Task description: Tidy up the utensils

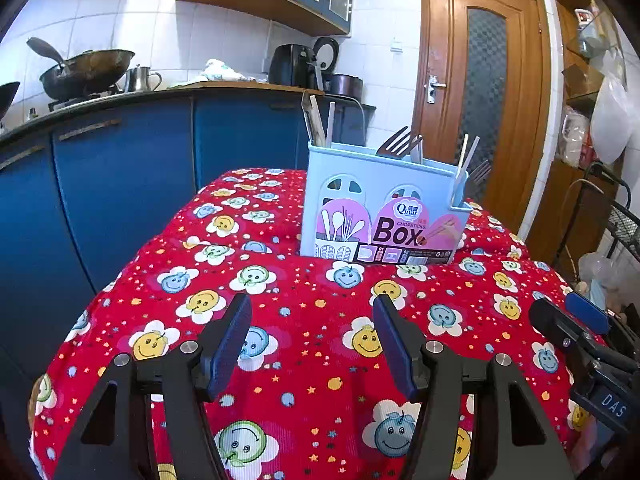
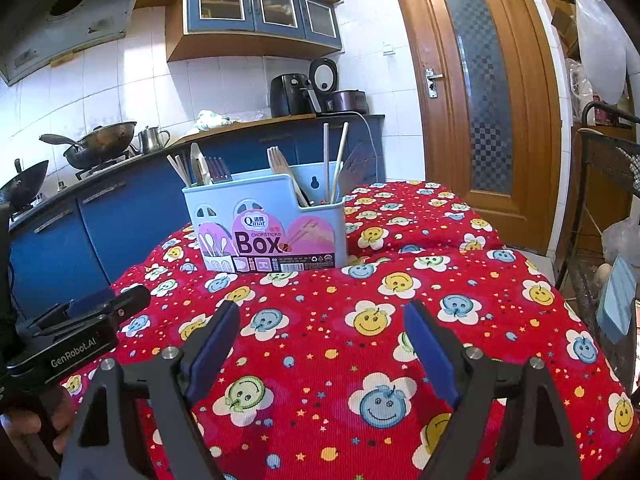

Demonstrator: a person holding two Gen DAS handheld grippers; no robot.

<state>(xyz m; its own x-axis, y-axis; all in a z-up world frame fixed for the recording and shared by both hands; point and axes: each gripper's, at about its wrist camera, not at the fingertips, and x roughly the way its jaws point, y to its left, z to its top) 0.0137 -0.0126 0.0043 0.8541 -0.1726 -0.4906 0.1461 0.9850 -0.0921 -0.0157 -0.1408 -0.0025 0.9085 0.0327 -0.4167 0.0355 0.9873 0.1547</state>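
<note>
Right wrist: utensil box (image 2: pixel 266 224) beyond the spread, empty right claw (image 2: pixel 322 314).

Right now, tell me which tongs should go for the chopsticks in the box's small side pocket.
Probably right. The right tongs are open and empty, and the side pocket with the chopsticks sits nearly straight ahead. For the left tongs, that pocket lies off to the right.
</note>
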